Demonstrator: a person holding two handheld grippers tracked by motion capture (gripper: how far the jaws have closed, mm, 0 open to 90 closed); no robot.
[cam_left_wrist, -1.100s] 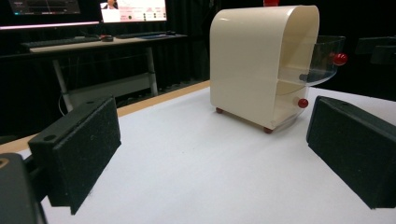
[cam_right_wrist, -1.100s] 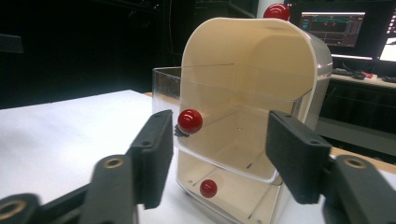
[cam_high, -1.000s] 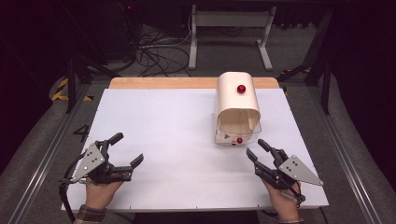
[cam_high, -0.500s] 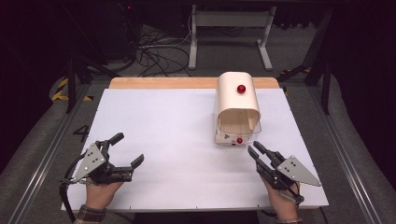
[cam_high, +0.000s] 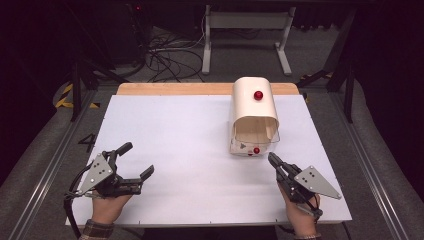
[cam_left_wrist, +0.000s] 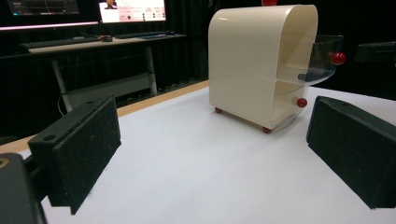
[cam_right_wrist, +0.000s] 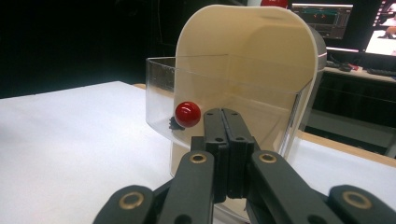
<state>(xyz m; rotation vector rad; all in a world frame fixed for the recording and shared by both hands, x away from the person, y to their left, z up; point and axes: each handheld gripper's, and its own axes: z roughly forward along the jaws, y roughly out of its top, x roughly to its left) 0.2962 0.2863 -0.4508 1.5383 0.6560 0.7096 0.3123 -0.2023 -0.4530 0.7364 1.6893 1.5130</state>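
- Right tool (cam_high: 272, 160): jaws have just been closing and now meet, nothing between them, tip just short of the cream cabinet (cam_high: 254, 112) on the white surface (cam_high: 175, 130).
- I see the lower red knob (cam_right_wrist: 187, 114) left of the tip; pushing forward risks missing it and shoving the clear drawer (cam_right_wrist: 219, 93).
- Left tool (cam_high: 135, 162): jaws apart, empty, well apart from the cabinet, so nothing braces it against sliding.
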